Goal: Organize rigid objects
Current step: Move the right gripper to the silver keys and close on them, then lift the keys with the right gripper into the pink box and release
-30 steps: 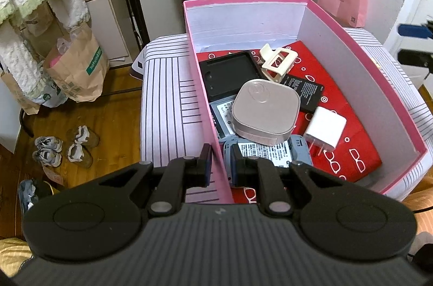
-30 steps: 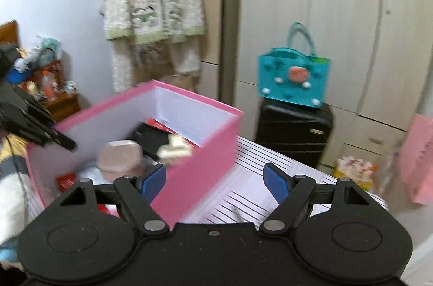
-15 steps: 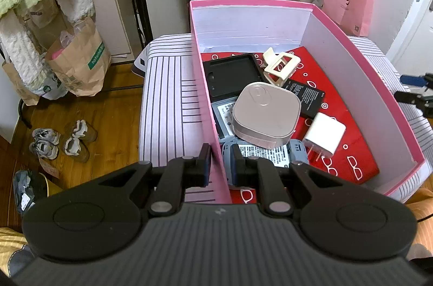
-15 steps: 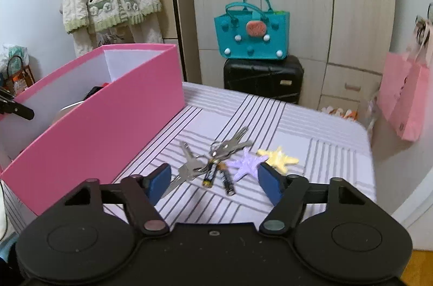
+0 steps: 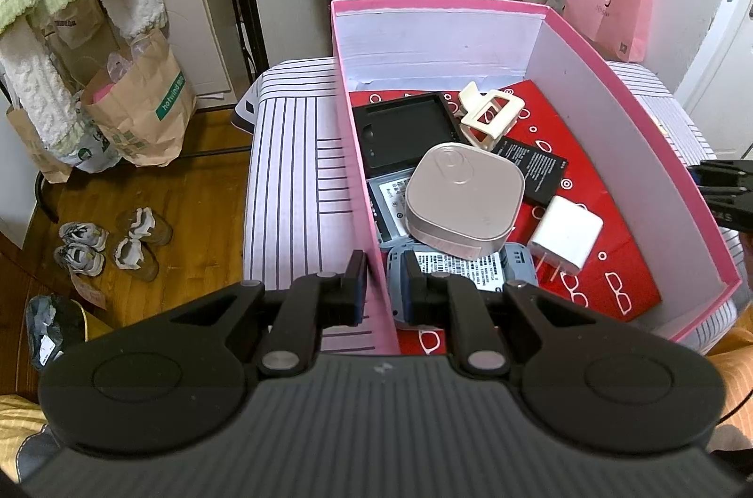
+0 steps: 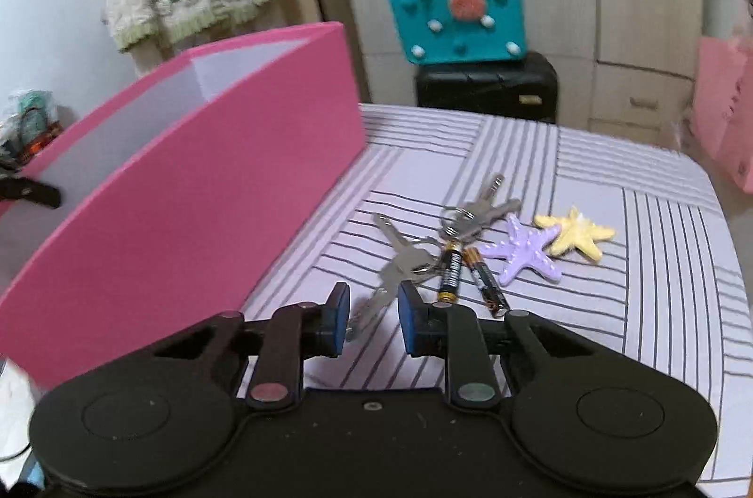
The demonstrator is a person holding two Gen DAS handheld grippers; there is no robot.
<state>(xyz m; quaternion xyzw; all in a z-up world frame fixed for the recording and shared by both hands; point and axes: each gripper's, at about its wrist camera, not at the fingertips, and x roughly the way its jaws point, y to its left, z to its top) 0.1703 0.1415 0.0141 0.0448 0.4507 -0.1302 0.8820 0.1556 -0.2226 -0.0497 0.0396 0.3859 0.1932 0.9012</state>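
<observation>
1. On the striped worktop (image 6: 612,168), to the right of the pink box (image 6: 197,187), lie the items not yet sorted: a bunch of keys (image 6: 404,262), two batteries (image 6: 466,272), a purple starfish (image 6: 527,253) and a yellow starfish (image 6: 576,234).
2. Right tongs (image 6: 372,319): the jaws are closing, low over the worktop. The tip of the nearest key lies between the blue pads (image 6: 340,317); no pad is seen pressing on it yet, so nothing is held.
3. Left tongs (image 5: 382,291): clenched on the near wall of the pink box (image 5: 372,244), one finger outside and one inside, steadying it.
4. Judgement on the step in hand, picking up the keys:
   - The key lies flat and thin, so the pads should meet its edges close to the cloth or it may slip out.
   - The ring joins several keys; expect the rest to trail and swing on lifting.
   - The batteries lie touching or just beside the keys and may roll if dragged.
   - The left grip should remain firm so the box does not shift.
5. Appearance of the keys: silver metal, plain flat blades, joined by a ring near the purple starfish, fanned in two directions.
6. Box contents visible: a rounded silver case (image 5: 463,196), a white charger (image 5: 564,234), a cream hair claw (image 5: 489,114) and dark flat batteries on a red lining.
</observation>
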